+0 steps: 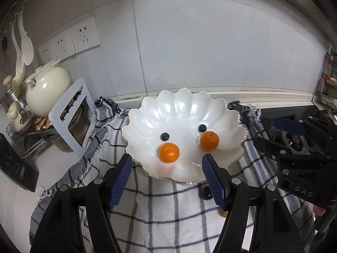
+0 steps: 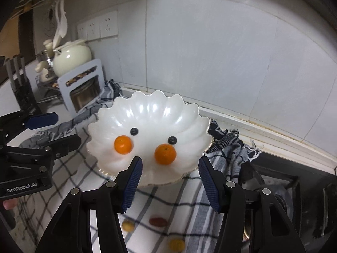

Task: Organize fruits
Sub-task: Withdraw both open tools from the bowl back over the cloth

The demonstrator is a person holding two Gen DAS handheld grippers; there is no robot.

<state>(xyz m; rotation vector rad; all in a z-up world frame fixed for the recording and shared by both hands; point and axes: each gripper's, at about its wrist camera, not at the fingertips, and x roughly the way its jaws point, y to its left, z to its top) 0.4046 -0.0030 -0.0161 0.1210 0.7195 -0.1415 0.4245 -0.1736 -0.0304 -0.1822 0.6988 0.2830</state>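
Checked cloth (image 1: 160, 215) covers the counter between the cream pot (image 1: 47, 90) and pale rack (image 1: 72, 113) at the far left and a black stove (image 2: 294, 189) at the right. On the cloth sits the white scalloped dish (image 1: 181, 109), largest of the task things, back against the tiled wall (image 1: 210, 42). Both grippers hang above the near edge of the dish, pointing down at it. Left gripper (image 1: 167, 178) has its fingers part open, nothing between the blue pads (image 1: 120, 181), no contact with fruit or dish. Right gripper (image 2: 169, 182) same story: half-spread, empty, pads clear of everything; it also shows side-on at the right edge of the left wrist view. Inside the dish: two small oranges, left orange (image 1: 169, 152) and right orange (image 1: 209, 140), apart from each other, each with a blueberry just behind it, left blueberry (image 1: 165, 136) and right blueberry (image 1: 202, 128). Looks like a paired layout, deliberate. Still loose on the cloth in front of the dish, per the right wrist view: a reddish oblong fruit (image 2: 158, 221), a small yellowish fruit (image 2: 128, 225), a yellow-orange fruit (image 2: 176, 244) near the bottom edge, all blurred, so kind is unclear. The left view also shows a dark round thing (image 1: 207, 194) on the cloth behind the right finger, possibly another berry, can't confirm. Judgement: roughly midway, four pieces placed, at least three left to pick up, both grippers free for the next grab.
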